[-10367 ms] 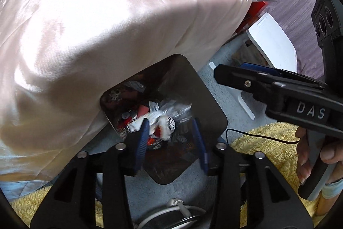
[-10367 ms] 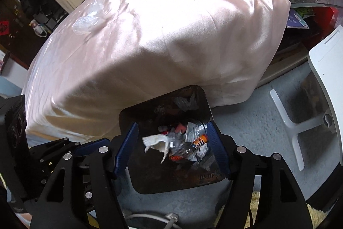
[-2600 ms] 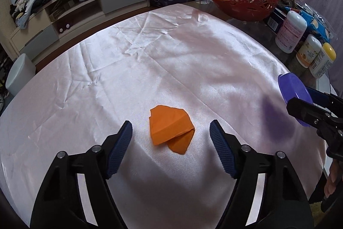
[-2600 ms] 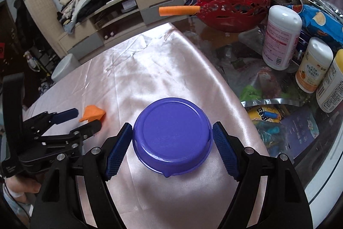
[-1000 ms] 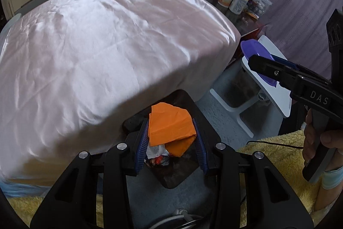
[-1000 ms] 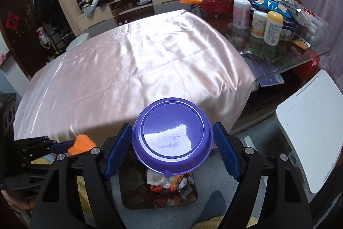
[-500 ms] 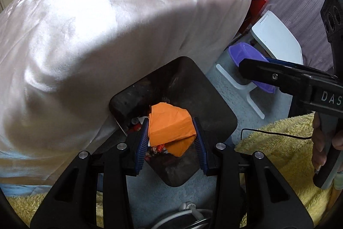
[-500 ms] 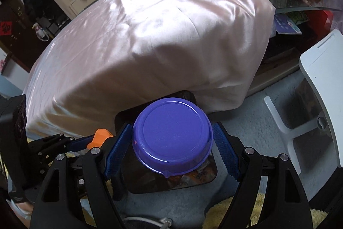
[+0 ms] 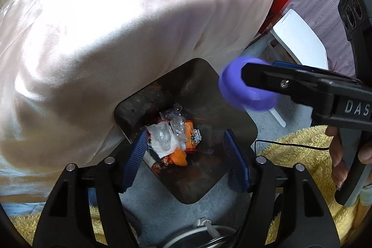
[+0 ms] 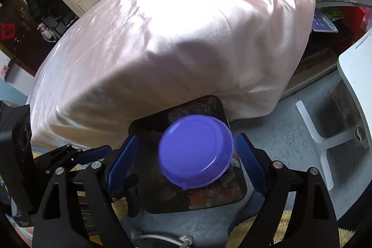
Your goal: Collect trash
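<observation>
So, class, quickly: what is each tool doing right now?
Left tool: just opened, empty; orange scrap lies in the bin.
Right tool: just opened; purple lid loose between its jaws.

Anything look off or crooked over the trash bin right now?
Yes: the purple lid is tilted and blurred between the right claw's just-opened jaws, touching neither pad, apparently mid-drop over the trash bin.
</observation>
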Motion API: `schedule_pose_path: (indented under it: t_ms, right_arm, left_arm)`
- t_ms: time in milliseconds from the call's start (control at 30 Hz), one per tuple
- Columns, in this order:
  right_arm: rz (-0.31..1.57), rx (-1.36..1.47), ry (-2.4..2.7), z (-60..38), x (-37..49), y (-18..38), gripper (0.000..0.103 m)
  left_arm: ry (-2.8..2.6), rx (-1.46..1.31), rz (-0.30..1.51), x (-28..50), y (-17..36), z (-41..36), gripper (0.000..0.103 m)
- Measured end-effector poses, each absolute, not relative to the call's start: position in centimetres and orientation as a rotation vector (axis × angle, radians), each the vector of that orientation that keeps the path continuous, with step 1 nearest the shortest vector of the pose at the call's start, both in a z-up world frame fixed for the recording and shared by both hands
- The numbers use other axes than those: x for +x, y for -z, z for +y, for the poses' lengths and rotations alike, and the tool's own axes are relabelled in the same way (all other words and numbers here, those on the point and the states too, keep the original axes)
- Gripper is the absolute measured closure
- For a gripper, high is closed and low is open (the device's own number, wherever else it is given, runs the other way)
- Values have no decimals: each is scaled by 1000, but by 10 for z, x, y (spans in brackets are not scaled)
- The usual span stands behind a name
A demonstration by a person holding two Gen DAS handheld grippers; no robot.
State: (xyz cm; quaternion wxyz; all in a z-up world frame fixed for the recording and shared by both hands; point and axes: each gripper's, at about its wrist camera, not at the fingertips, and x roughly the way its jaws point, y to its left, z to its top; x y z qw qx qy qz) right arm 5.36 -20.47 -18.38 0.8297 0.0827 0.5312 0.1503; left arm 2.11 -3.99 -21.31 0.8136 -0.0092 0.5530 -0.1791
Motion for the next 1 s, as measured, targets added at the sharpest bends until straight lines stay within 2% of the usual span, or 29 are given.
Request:
schedule_pose_path:
  t_ms: [67,100,233,367,667,1000]
  right_arm:
    - [1110,186,-309,-210,54,180,12]
    - [1101,193,-299,-214,54,177,4]
    - [1032,182,-247,-225,45,159,3]
    - [904,129,-193,-229,29,127,3]
    - [652,51,-49,-224,-19,55,3]
    - [574,31,36,-219,-57,7,3]
  left_arm:
    - [370,-27,1170,19,210,-35,30]
    - [364,-29,1165,18,209,-32,26]
    - [352,-53,1141,15,195,-19,20]
    - [306,-44,1044,6,162,-11,8]
    - [187,26,795,-20,69,-1,8]
    - [165,-34,643,-52,3,7,8]
